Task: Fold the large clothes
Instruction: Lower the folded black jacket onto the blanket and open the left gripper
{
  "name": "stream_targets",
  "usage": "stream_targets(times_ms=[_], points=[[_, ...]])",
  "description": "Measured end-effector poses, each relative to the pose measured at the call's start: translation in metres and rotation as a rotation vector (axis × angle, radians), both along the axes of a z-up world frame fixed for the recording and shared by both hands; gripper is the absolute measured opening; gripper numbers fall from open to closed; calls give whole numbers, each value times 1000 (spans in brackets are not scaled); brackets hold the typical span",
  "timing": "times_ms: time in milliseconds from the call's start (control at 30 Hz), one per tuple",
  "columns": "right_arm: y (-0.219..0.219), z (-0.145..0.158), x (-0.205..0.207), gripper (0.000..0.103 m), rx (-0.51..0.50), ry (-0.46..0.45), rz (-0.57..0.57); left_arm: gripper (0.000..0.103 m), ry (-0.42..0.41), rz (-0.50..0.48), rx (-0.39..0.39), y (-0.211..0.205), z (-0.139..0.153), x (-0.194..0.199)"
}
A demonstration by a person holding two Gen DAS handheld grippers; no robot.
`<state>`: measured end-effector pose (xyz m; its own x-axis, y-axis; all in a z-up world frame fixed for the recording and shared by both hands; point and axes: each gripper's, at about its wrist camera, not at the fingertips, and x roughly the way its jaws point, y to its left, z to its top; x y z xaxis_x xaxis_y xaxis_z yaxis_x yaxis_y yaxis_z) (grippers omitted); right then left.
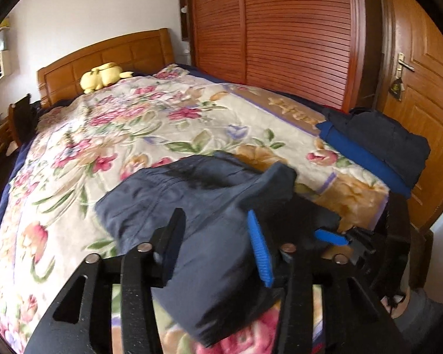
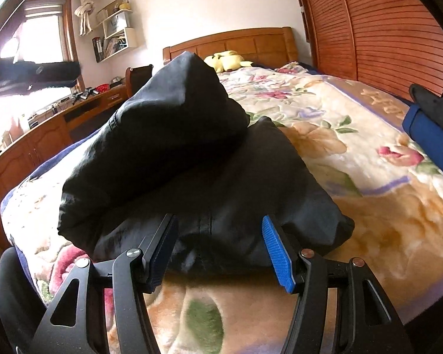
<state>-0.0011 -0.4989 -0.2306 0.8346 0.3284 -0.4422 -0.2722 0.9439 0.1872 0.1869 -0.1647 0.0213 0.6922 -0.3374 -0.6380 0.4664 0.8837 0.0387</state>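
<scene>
Trousers (image 1: 192, 200) lie part-folded on bed (image 1: 73, 153) near edge. Left tongs (image 1: 218, 236) half-open, cloth between, unclamped. Right tongs (image 2: 218, 242) wide, empty. You: flatten raised fold, square edges.

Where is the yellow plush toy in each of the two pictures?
Left wrist view: plush toy upper left, against the headboard.
Right wrist view: plush toy top centre, just behind the dark garment.
Shared landmark: the wooden headboard.
</scene>
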Motion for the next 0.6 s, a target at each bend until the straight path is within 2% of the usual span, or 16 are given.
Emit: stream_targets(times_ms=[100,200,600], points=[[3,1,2,61,-3,0,2,63,-6,41,11,17,-9,-2],[7,1,4,61,-13,1,7,71,13,76,0,33,-21,-1],[11,0,8,61,-43,4,11,71,100,201,-13,81,-75,-3]])
